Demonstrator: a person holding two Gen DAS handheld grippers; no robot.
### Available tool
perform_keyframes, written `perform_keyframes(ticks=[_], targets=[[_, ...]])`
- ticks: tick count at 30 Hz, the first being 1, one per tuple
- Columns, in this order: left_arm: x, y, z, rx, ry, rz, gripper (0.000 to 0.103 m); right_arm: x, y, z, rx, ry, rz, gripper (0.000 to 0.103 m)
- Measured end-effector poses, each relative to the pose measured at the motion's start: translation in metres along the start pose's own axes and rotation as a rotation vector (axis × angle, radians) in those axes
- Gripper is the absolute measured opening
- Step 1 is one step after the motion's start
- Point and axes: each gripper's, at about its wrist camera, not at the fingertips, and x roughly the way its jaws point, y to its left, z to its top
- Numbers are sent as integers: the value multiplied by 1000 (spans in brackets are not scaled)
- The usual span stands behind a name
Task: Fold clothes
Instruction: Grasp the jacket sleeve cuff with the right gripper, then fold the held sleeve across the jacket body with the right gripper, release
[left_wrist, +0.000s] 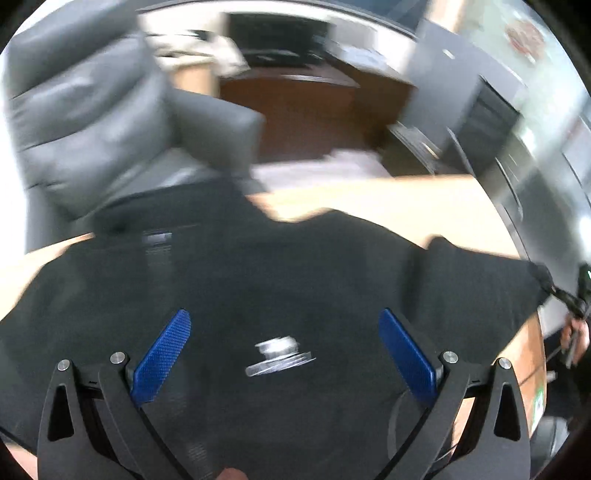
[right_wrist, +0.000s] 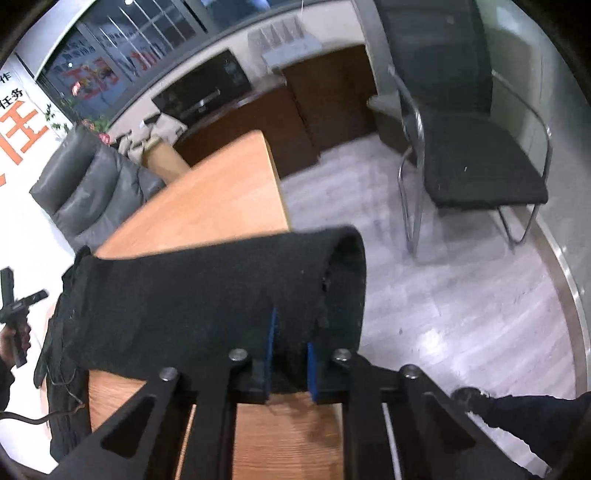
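Light wooden table (right_wrist: 221, 199) with a black garment (left_wrist: 295, 280) spread over its near end, far end bare.

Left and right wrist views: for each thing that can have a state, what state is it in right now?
Left gripper: open, above the garment, gripping nothing.
Right gripper: shut on the black garment's sleeve.
Black garment: spread on the wooden table, one sleeve lifted.
Black mesh chair: unoccupied, standing on the floor beside the table.
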Motion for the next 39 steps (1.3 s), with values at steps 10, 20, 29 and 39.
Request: perform_keyframes(ticks=[10,20,29,39], targets=[[-236,180,-117,-233,-106,335,103,-139,229,50,-333,-353,113,6],[-318,246,-203,-150,-111,311,103,-43,518,-24,-574,-250,391,6],[-232,226,-213,29,-163,10,103,108,710,-124,-661,-74,515,5],[-222,268,-194,69,-234,-51,103,229,809,-200,-731,72,479,9]])
